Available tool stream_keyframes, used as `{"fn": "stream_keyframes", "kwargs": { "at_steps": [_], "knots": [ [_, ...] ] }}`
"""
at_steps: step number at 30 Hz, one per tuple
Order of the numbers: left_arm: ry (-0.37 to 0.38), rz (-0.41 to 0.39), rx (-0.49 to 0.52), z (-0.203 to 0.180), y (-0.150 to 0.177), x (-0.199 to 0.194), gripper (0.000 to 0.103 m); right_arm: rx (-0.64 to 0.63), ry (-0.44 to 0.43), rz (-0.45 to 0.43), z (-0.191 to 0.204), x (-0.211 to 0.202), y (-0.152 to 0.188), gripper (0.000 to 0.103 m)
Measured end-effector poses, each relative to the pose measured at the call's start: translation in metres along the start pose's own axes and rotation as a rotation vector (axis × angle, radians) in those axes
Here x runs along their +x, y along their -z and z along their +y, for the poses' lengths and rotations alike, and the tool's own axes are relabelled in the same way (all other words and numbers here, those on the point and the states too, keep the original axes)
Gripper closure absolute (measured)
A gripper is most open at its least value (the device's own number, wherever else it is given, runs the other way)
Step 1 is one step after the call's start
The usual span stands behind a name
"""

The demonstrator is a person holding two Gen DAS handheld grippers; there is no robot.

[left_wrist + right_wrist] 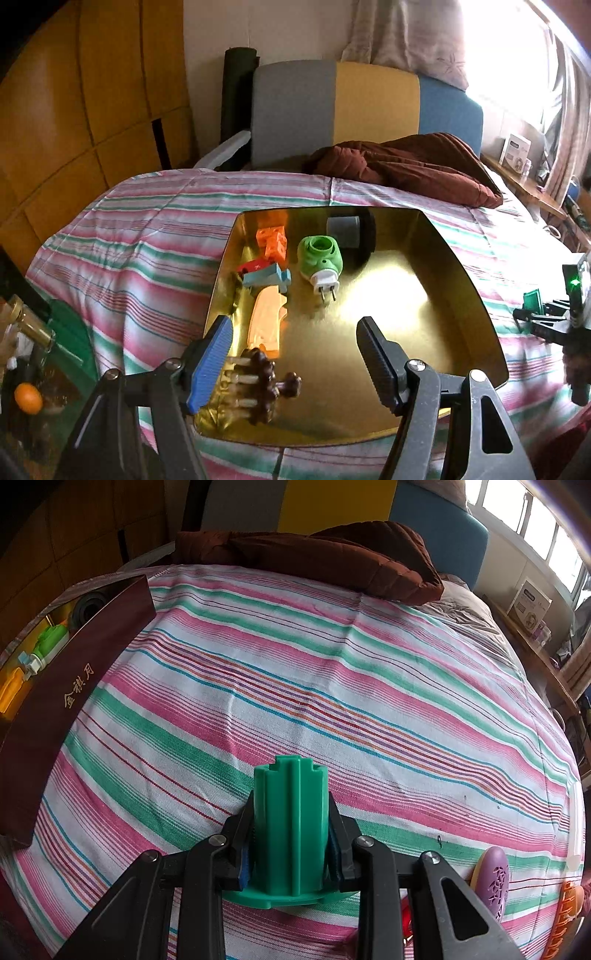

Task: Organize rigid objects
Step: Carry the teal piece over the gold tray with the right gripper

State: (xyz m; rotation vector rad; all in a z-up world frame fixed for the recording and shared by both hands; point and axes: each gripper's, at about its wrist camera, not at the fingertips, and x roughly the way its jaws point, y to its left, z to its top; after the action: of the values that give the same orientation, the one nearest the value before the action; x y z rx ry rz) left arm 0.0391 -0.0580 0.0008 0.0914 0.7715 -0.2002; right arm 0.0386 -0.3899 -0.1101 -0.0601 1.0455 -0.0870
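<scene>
Left wrist view: looks forward and down along the left tool [295,354], close above a gold-lined tray [424,317] on the striped bed cover [147,236]; headboard [332,110] upper centre, window upper right.

Right wrist view: steeper downward look along the right tool [291,834], very near the bed cover [332,686].

Shared: the bed cover, the brown pillow [406,162] [332,557] and the headboard [332,502]. The tray shows at the left edge of the right view [74,672]. The right tool [535,317] appears at the right edge of the left view.
</scene>
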Motion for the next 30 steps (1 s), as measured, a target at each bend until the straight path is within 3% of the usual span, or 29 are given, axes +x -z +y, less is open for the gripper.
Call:
{"fn": "stream_keyframes", "kwargs": {
  "at_steps": [10,30],
  "knots": [
    [-0.033,0.021,-0.025,0.015,0.013,0.001,0.033,-0.017,0.009,-0.002,0.002,-0.001,0.0,0.074],
    [-0.134,0.068,-0.177,0.089,0.042,0.002,0.033,0.046,0.036,0.015,0.002,0.001,-0.002,0.073]
  ]
}}
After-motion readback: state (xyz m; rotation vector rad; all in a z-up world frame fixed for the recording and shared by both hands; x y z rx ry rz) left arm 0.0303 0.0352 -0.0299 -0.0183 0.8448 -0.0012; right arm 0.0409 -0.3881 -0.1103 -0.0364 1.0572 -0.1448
